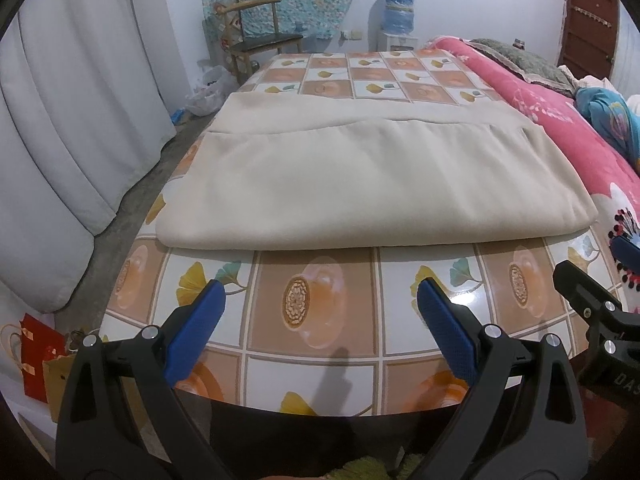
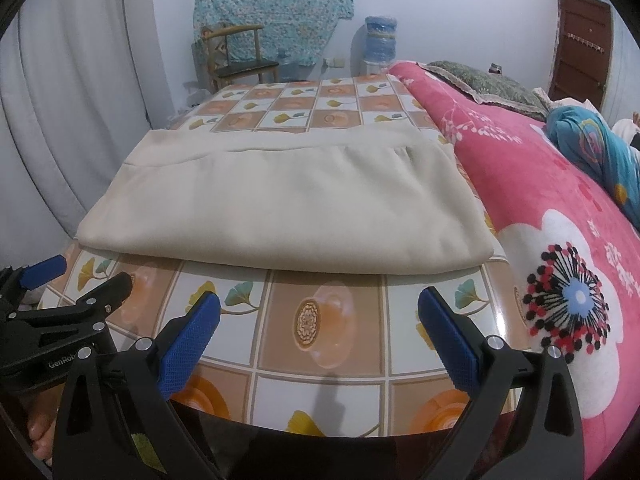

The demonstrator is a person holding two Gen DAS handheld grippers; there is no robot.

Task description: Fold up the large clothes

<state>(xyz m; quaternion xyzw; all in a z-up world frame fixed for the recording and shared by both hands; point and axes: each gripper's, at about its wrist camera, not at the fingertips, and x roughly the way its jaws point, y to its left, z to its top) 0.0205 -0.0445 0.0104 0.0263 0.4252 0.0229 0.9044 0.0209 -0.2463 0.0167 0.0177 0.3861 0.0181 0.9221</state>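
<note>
Lying flat on the glossy tile-patterned table (image 1: 332, 320), the folded beige fabric garment (image 1: 372, 184) sits ahead of both grippers, long axis crosswise. Left gripper (image 1: 320, 332) and right gripper (image 2: 320, 332) hover side by side with fingers spread, empty. The near folded edge is free; a pink floral blanket (image 2: 560, 216) borders the right side.

Cloth (image 1: 360, 176) covers the middle of the table (image 1: 320, 304); tabletop under it hidden. How many layers the fold holds: cannot tell. Table near edge cut off behind the gripper bodies in both views. Right gripper (image 1: 596, 300) only partly in left view, clipped at frame edge; left gripper (image 2: 60, 300) likewise in right view. Pink blanket (image 2: 560, 240) runs out of frame. Bags (image 1: 36, 356) on floor partly hidden.
</note>
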